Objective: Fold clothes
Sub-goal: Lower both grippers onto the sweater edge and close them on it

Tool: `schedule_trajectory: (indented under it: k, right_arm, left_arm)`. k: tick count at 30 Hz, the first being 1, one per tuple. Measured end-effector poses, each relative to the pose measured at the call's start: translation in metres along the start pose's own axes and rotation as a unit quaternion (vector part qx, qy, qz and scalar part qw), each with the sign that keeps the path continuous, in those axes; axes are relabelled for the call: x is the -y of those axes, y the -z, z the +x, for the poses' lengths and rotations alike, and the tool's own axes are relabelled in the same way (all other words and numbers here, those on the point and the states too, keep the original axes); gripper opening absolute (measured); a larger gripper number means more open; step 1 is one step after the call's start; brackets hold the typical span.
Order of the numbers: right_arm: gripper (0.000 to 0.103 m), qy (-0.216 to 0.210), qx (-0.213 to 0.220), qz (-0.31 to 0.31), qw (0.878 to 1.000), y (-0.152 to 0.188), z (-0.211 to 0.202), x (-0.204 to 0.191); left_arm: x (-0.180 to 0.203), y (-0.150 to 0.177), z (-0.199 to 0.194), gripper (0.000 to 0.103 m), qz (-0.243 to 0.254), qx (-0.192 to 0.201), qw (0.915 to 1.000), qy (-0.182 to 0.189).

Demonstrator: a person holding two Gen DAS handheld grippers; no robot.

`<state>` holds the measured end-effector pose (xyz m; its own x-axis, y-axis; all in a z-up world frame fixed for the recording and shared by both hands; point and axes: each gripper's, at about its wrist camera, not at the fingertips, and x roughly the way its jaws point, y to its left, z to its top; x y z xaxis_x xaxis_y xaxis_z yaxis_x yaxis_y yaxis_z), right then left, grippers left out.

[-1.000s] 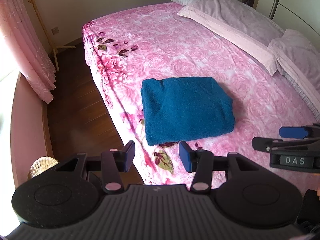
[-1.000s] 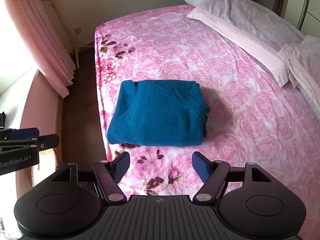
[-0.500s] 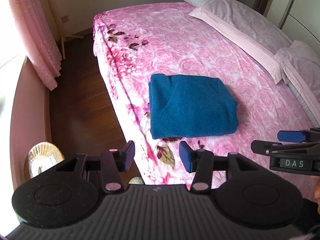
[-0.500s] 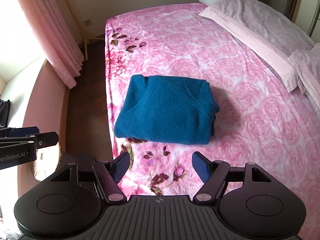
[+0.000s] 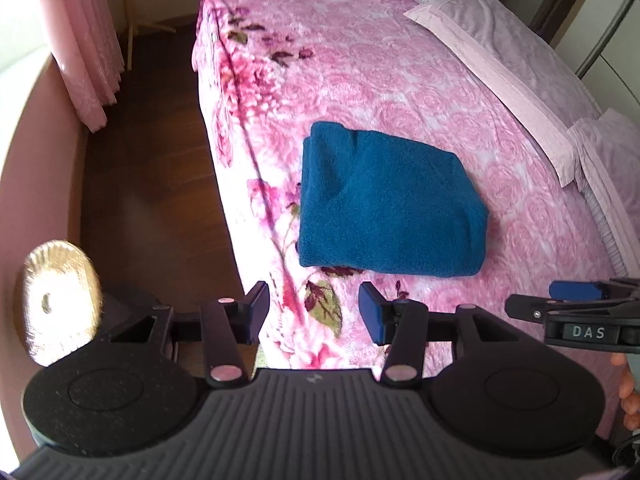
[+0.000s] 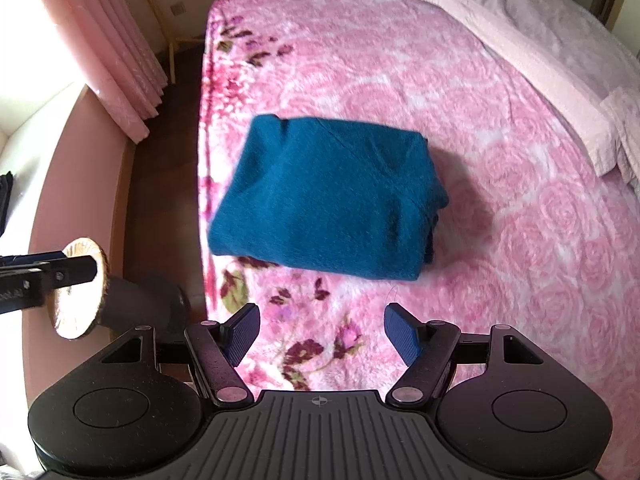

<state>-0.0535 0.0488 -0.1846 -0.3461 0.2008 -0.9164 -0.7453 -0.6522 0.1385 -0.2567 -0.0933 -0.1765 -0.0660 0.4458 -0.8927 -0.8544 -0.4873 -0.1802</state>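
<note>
Near the bed (image 5: 360, 60) edge lies the folded blue garment (image 6: 328, 196). Left gripper (image 5: 312, 312) and right gripper (image 6: 320, 336) jaws stand open, empty. Lower evenly; grip all layers together.

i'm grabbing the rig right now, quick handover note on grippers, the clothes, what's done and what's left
Left gripper: jaws open, nothing between them, hanging over the near edge of the bed.
Right gripper: jaws open wider, empty, above the bedspread just short of the garment.
The teal-blue fleece garment lies on the pink rose-patterned bedspread near the bed's left edge, untouched by either gripper.
Done: the garment is already folded into a compact rectangle with stacked layers showing on its right side.
Left: hard to say; no other clothes are in view. Perhaps a final tidy or moving the stack.
</note>
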Motion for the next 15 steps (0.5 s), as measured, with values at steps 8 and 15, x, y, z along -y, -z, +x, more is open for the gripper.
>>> schedule_trajectory:
  k: [8,15]
  right_arm:
    - [0.072,-0.024,0.003,0.112,0.993,-0.002,0.043,0.088]
    - [0.072,-0.108,0.047,0.272,0.955,-0.021,0.080,0.178]
  left_arm:
    - [-0.043,-0.030,0.085,0.053,-0.090,-0.040,0.9909,0.091]
    - [-0.068,-0.063,0.174,0.058,-0.162,-0.055,0.9757,0.137]
